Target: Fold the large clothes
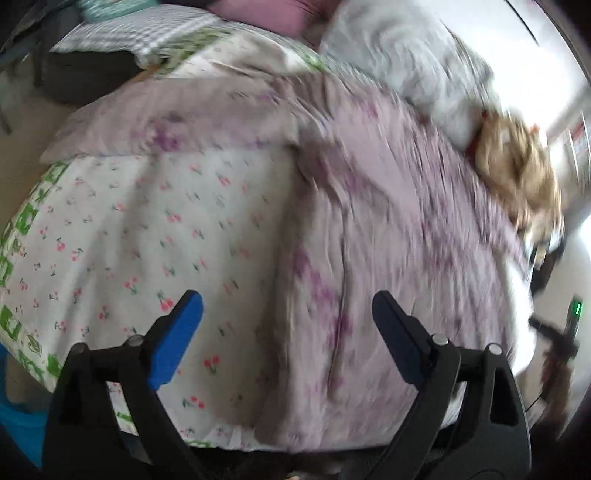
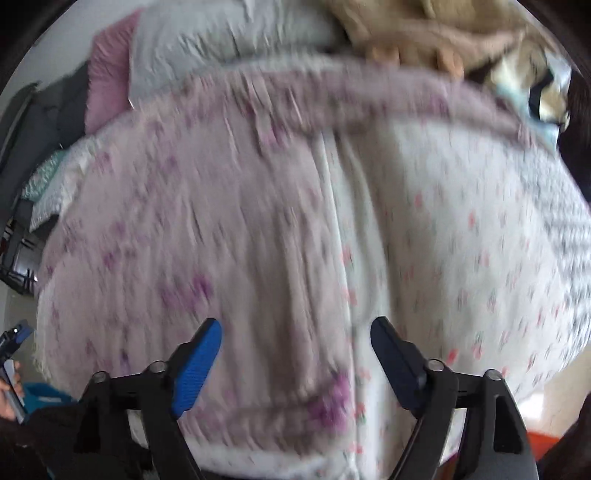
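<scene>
A large pale lilac garment with purple flower print (image 1: 388, 221) lies spread on a bed with a white cherry-print sheet (image 1: 147, 229). One part, like a sleeve (image 1: 166, 125), stretches left across the sheet. My left gripper (image 1: 288, 306) is open and empty, hovering above the garment's near left edge. In the right wrist view the garment (image 2: 207, 206) covers the left half, the cherry sheet (image 2: 461, 229) the right. My right gripper (image 2: 295, 332) is open and empty above the garment's near edge. Both views are motion-blurred.
A grey pillow (image 1: 406, 62) and a tan plush toy (image 1: 517, 173) lie at the far side of the bed; the toy also shows in the right wrist view (image 2: 424, 33). A pink cushion (image 2: 107, 74) sits at far left. The left gripper (image 2: 14, 339) shows at that view's left edge.
</scene>
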The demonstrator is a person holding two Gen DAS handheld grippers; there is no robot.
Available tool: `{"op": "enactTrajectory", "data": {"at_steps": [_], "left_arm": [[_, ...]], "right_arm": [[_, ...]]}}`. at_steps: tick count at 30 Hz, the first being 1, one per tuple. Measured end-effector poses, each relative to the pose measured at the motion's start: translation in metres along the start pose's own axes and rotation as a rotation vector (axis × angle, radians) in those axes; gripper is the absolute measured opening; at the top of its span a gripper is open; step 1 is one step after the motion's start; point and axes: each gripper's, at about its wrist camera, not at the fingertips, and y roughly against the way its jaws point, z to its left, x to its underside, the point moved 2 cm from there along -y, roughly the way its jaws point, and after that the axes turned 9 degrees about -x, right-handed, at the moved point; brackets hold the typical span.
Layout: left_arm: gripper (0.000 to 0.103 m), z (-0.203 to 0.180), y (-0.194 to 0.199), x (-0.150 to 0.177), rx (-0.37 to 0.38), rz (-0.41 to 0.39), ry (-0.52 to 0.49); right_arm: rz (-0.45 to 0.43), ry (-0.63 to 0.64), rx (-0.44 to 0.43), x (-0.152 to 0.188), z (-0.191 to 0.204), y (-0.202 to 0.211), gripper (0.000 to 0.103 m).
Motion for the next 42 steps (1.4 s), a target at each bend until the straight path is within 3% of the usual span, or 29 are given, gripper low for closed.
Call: {"op": "enactTrajectory", "data": {"at_steps": [7, 9, 13, 19, 23, 28, 33, 35, 37, 40, 42], "left_arm": [[0.093, 0.024, 0.0, -0.047, -0.062, -0.058, 0.139], [0.098, 0.038, -0.004, -0.061, -0.075, -0.067, 0.197], [0.1, 0.063, -0.023, -0.081, -0.043, -0.046, 0.322], [0.102, 0.104, -0.054, -0.101, -0.111, -0.056, 0.441], [0.102, 0.128, -0.079, -0.112, -0.146, -0.068, 0.499], [0.101, 0.157, -0.112, -0.116, -0.149, -0.1, 0.608], [0.077, 0.185, -0.133, -0.119, -0.163, -0.172, 0.733], [0.06, 0.191, -0.131, -0.123, -0.189, -0.214, 0.758], [0.025, 0.193, -0.127, -0.129, -0.218, -0.227, 0.765], [0.017, 0.186, -0.108, -0.142, -0.199, -0.303, 0.742], [0.016, 0.17, -0.084, -0.155, -0.196, -0.377, 0.672]], "right_arm": [[-0.051, 0.021, -0.094, -0.05, 0.059, -0.023, 0.084], [-0.052, 0.019, -0.126, -0.061, 0.072, -0.03, 0.084], [-0.055, 0.032, -0.13, -0.084, 0.097, -0.064, 0.084], [-0.045, 0.027, -0.153, -0.093, 0.108, -0.119, 0.084], [0.047, 0.035, -0.175, -0.094, 0.113, -0.154, 0.084], [0.065, 0.127, -0.163, -0.093, 0.129, -0.177, 0.084], [0.079, 0.163, -0.157, -0.089, 0.133, -0.187, 0.084], [0.081, 0.164, -0.149, -0.089, 0.132, -0.189, 0.084], [0.084, 0.157, -0.147, -0.089, 0.13, -0.191, 0.084], [0.081, 0.142, -0.146, -0.091, 0.127, -0.191, 0.084], [0.073, 0.134, -0.151, -0.092, 0.126, -0.189, 0.084]]}}
